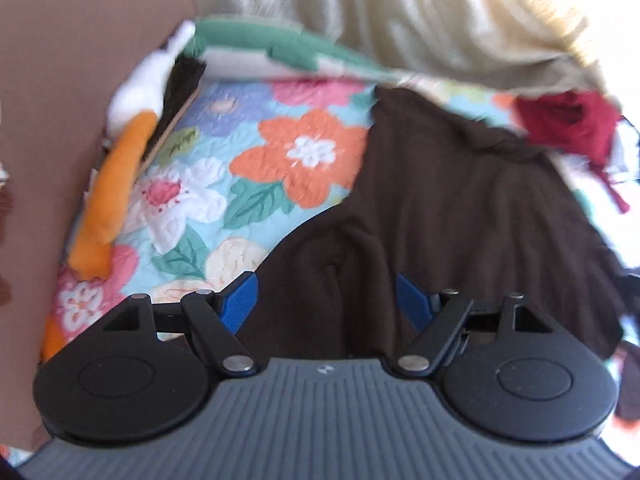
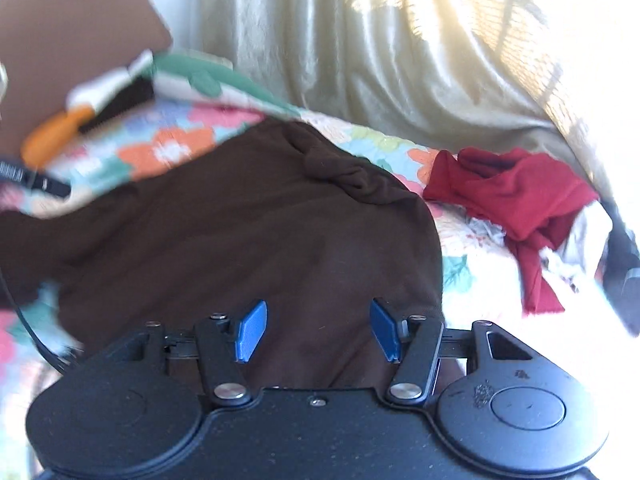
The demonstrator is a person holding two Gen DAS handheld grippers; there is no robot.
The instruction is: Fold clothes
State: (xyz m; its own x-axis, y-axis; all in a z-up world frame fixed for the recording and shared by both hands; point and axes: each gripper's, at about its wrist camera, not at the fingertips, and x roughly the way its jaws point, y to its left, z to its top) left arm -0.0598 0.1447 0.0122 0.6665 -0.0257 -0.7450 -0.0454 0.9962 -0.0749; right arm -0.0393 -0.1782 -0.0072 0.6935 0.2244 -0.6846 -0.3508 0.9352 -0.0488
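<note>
A dark brown garment (image 1: pixel 460 208) lies spread on a floral quilt (image 1: pixel 248 160), with a raised fold at its near edge. My left gripper (image 1: pixel 326 300) hangs open just above that fold; the cloth shows between its blue pads (image 1: pixel 240 304), which do not press on it. In the right wrist view the same brown garment (image 2: pixel 240 232) fills the middle, bunched along its far edge. My right gripper (image 2: pixel 318 330) is open over its near part, the pads apart with nothing gripped. A crumpled red garment (image 2: pixel 512 196) lies to the right on the quilt (image 2: pixel 180 152), also seen as the red garment (image 1: pixel 568 120).
A pale curtain (image 2: pixel 360 40) hangs behind the bed. An orange and white soft item (image 1: pixel 116 184) and a dark piece lie along the quilt's left edge, against a brown panel (image 1: pixel 60 120). A black cable (image 2: pixel 24 320) runs at the left of the right wrist view.
</note>
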